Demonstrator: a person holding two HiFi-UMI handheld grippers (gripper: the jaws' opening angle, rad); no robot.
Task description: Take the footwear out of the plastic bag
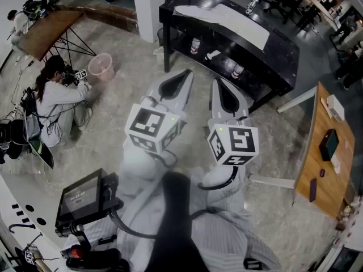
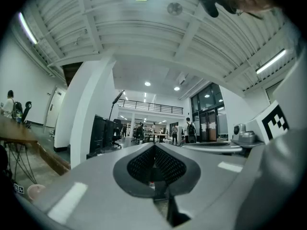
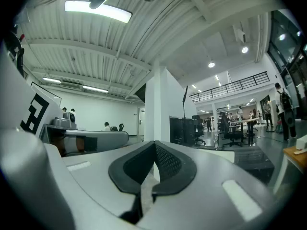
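Note:
Both grippers are held side by side in front of me, level and pointing into the room. My left gripper (image 1: 182,77) is shut, its dark pads (image 2: 144,164) meeting with nothing between them. My right gripper (image 1: 219,86) is shut too, and its pads (image 3: 168,163) hold nothing. Ahead of them stands a black table (image 1: 283,50) with a pale flat sheet or bag (image 1: 227,17) lying on top. Small items (image 1: 196,44) sit on its lower shelf; I cannot tell whether they are footwear. Neither gripper is near the table.
A person (image 1: 57,101) crouches on the floor at the left beside a pink bucket (image 1: 101,67). A wooden table (image 1: 317,169) stands at the right, another (image 1: 48,30) at the upper left. A white pillar (image 1: 147,7) rises behind. A screen on a stand (image 1: 82,197) is at my lower left.

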